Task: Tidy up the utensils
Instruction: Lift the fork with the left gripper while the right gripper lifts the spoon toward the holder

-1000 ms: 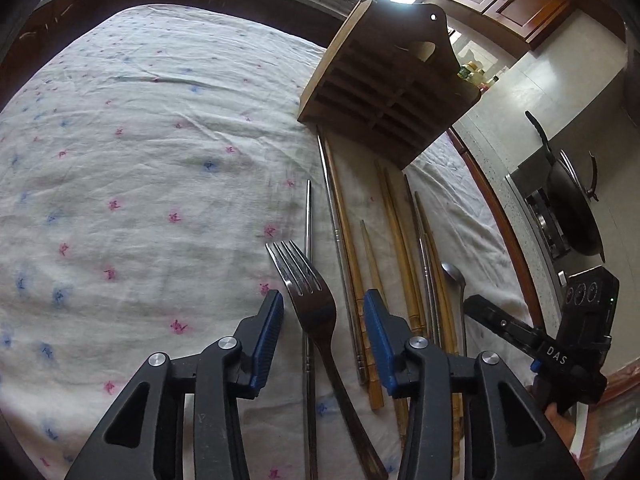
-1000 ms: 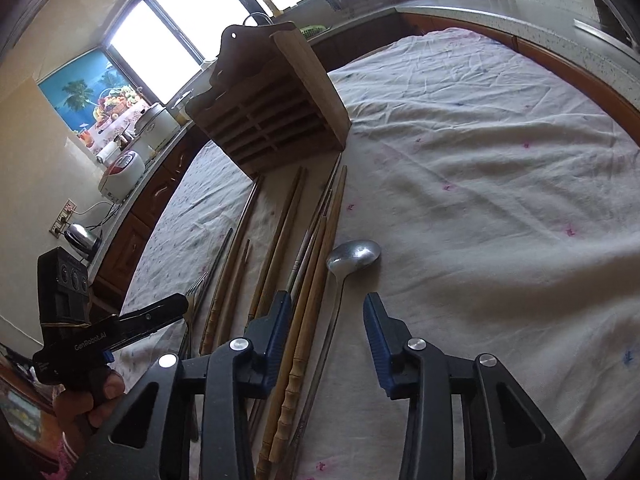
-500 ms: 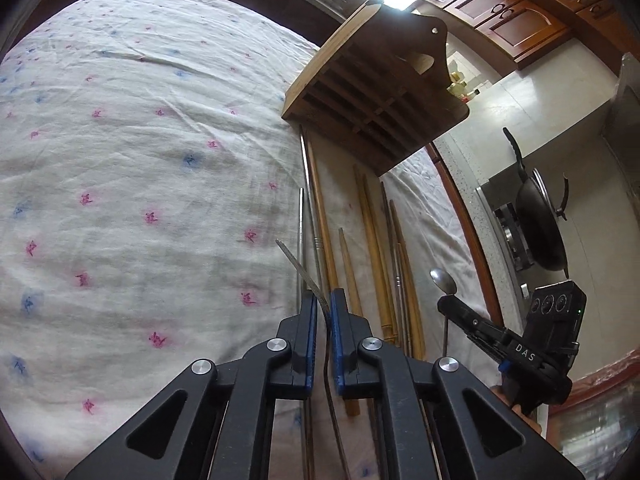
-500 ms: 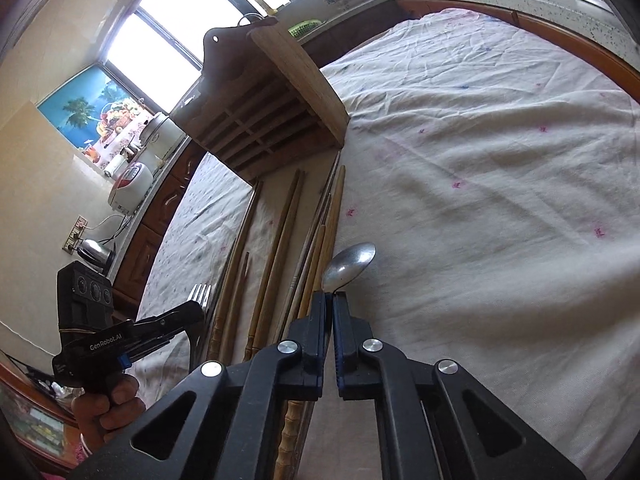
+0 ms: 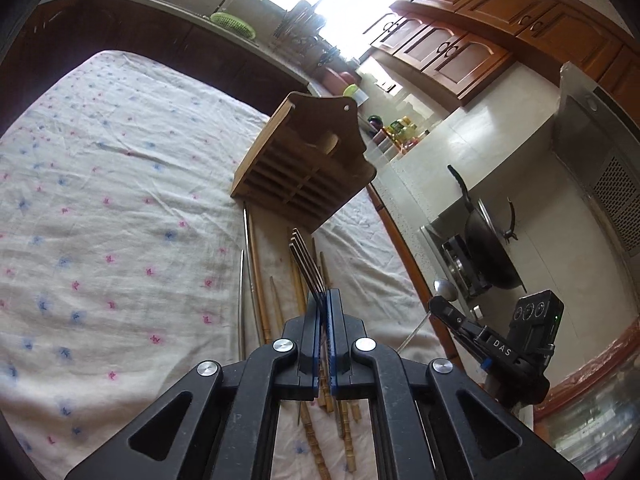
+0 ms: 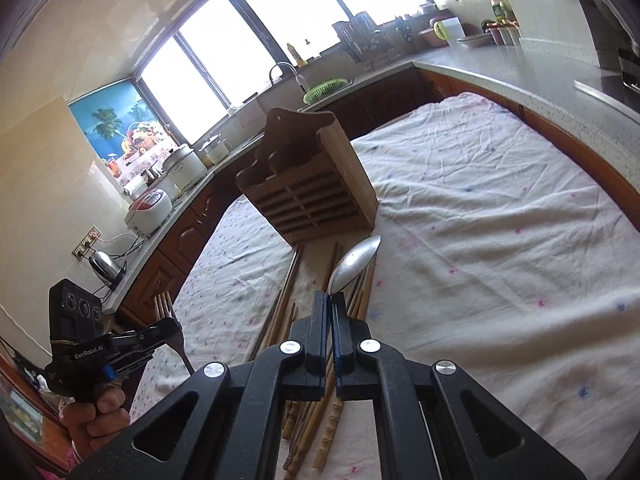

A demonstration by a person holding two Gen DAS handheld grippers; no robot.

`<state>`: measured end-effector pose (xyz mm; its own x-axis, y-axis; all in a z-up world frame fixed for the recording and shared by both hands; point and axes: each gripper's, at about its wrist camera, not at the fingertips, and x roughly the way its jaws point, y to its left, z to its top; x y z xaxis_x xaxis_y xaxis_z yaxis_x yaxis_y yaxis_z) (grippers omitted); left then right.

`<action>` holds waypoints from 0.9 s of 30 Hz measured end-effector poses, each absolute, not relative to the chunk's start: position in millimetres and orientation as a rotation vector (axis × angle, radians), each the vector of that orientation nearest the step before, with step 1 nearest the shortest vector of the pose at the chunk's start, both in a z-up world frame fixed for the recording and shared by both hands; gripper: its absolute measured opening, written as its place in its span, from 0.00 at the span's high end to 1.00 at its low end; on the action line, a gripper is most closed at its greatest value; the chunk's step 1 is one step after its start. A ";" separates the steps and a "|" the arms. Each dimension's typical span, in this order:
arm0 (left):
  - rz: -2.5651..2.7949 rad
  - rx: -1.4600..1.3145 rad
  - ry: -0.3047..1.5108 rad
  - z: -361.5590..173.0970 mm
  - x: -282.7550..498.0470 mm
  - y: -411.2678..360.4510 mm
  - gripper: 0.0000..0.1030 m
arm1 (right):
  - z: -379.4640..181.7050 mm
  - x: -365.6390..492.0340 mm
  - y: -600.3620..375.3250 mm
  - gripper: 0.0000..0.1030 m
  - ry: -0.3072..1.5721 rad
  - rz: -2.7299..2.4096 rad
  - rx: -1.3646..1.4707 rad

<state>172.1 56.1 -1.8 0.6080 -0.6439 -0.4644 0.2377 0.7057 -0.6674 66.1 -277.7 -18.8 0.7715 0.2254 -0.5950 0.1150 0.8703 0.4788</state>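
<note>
Here both pickups look done: the left gripper (image 5: 325,300) is clamped on the fork (image 5: 306,264), whose tines jut out past its fingertips, and the right gripper (image 6: 330,300) pinches the spoon (image 6: 354,262) by its neck. The wooden rack (image 6: 308,196) lies ahead of both fingertips, chopsticks (image 5: 256,280) below. Next, probably, each piece must be carried forward to a slot.
</note>
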 end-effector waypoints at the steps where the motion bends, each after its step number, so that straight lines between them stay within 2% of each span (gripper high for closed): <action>1: -0.547 -0.590 0.740 2.4 169.3 58.6 1.00 | -14.0 65.3 -276.5 0.98 0.679 0.055 0.506; 17: -0.520 -0.517 0.657 32.1 188.9 54.4 1.00 | 13.9 89.8 -273.1 0.98 0.581 -0.022 0.359; 27: -0.529 -0.463 0.548 76.2 234.5 40.8 1.00 | 46.1 121.5 -282.7 0.98 0.492 -0.022 0.336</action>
